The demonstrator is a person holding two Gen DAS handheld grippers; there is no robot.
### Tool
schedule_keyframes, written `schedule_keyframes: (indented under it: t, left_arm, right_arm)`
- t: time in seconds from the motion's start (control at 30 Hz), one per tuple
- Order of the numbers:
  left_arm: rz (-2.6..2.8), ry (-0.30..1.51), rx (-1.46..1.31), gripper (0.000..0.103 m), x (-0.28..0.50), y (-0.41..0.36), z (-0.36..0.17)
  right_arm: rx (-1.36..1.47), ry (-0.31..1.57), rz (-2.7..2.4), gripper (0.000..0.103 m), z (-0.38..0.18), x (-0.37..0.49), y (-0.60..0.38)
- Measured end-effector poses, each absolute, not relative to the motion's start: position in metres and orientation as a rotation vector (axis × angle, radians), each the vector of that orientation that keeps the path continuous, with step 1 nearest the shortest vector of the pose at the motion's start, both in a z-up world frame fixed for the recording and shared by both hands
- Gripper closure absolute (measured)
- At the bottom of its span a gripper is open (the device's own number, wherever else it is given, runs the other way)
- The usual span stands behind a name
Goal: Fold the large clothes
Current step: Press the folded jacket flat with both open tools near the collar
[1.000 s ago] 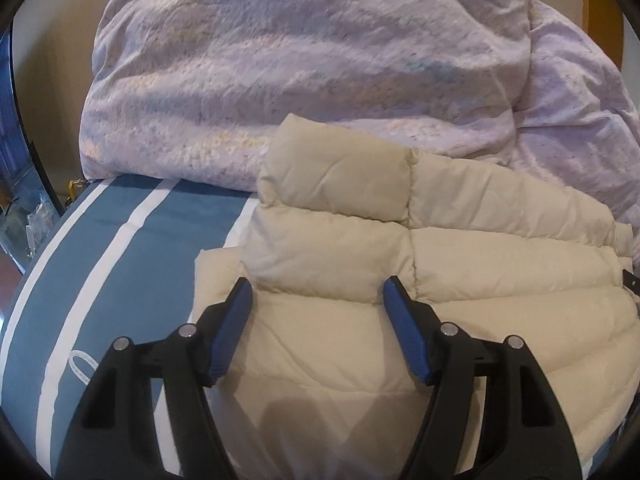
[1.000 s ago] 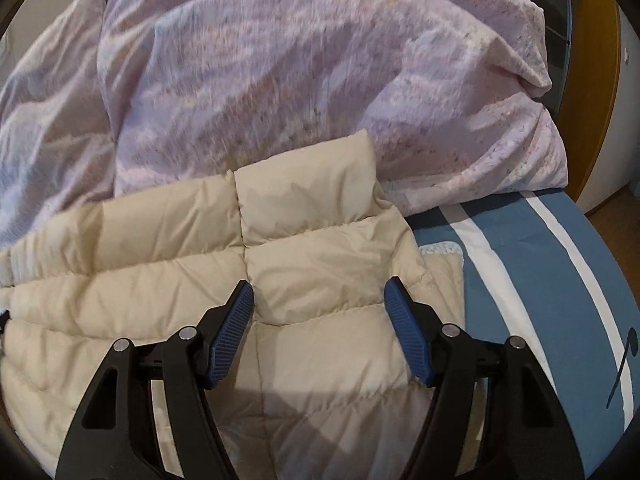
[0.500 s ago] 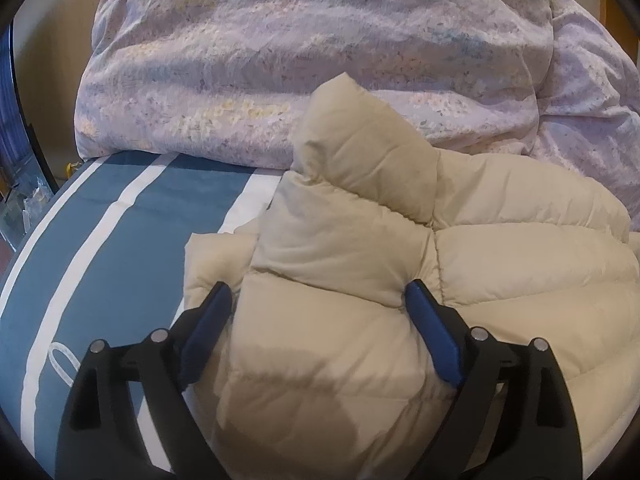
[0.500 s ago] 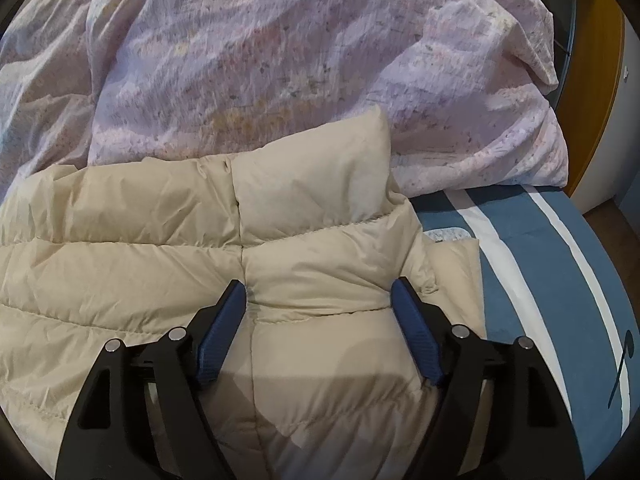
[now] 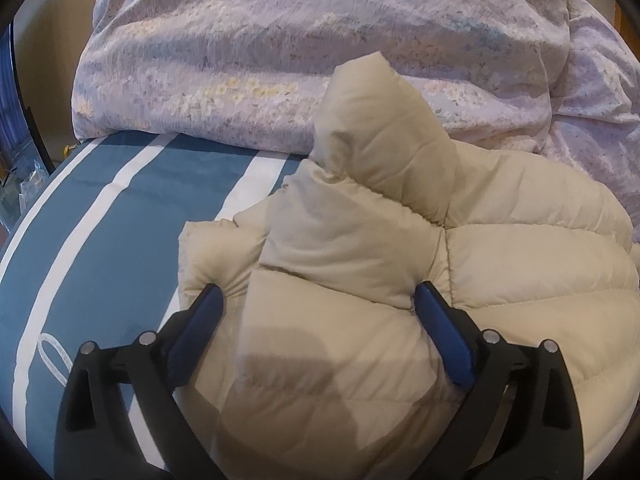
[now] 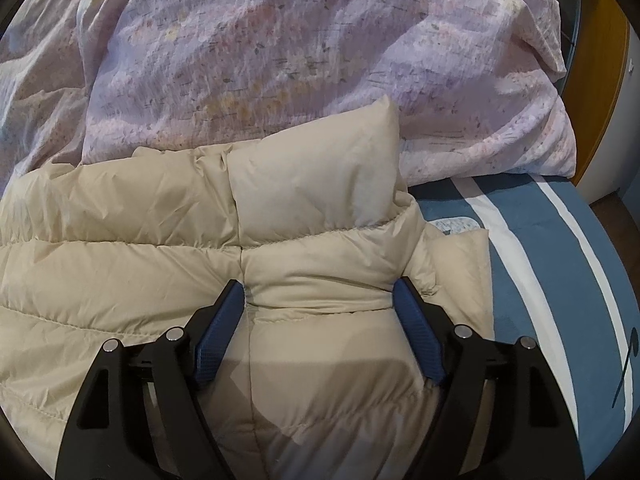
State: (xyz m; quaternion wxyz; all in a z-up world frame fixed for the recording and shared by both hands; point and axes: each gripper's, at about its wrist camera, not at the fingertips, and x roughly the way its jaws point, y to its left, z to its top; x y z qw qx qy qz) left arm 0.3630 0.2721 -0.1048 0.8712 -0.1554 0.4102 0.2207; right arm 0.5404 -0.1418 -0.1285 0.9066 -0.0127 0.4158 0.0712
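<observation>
A cream quilted puffer jacket (image 5: 460, 248) lies on a blue bed cover with white stripes (image 5: 120, 232). My left gripper (image 5: 320, 300) is open, its blue pads pressed into the jacket's left end, with padding bulging between them. The jacket's corner (image 5: 376, 120) stands up ahead of it. In the right wrist view the jacket (image 6: 120, 240) fills the lower left. My right gripper (image 6: 320, 292) is open, its pads astride a puffy panel at the jacket's right end, where a corner (image 6: 340, 160) sticks up.
A bulky lilac floral duvet (image 5: 320, 40) is piled behind the jacket and also fills the back of the right wrist view (image 6: 280, 48). The bed cover (image 6: 560, 280) runs to the right edge. A wooden door frame (image 6: 604, 80) stands at far right.
Both grippers have pushed forward and down into the jacket ends. The fabric has bunched up and its corners have risen between the open pads.
</observation>
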Motion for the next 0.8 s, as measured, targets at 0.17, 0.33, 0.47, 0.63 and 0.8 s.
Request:
schedule_keyframes:
  t: [0.17,0.33,0.47,0.63,0.8]
  left_arm:
    - [0.468,0.868,-0.317,0.004,0.3639,0.2712,-0.1051]
    - [0.472,0.876,-0.314,0.003,0.3672,0.2739,-0.107]
    - [0.473,0.88,-0.313,0.002,0.3685,0.2747,-0.108]
    - [0.474,0.884,-0.312,0.002,0.3686,0.274,-0.1074]
    - [0.474,0.885,-0.314,0.002,0.3692,0.2747,-0.108]
  right_arm:
    - [-0.025,0.859,0.146,0.024,-0.1277,0.5389,-0.1396]
    - [-0.025,0.86,0.145,0.023,-0.1268,0.5369,-0.1367]
    - [-0.026,0.863,0.144,0.022,-0.1275,0.5365,-0.1359]
    - [-0.025,0.865,0.146,0.021,-0.1294,0.5379,-0.1365]
    - [-0.025,0.866,0.145,0.021,-0.1294,0.5379,-0.1358]
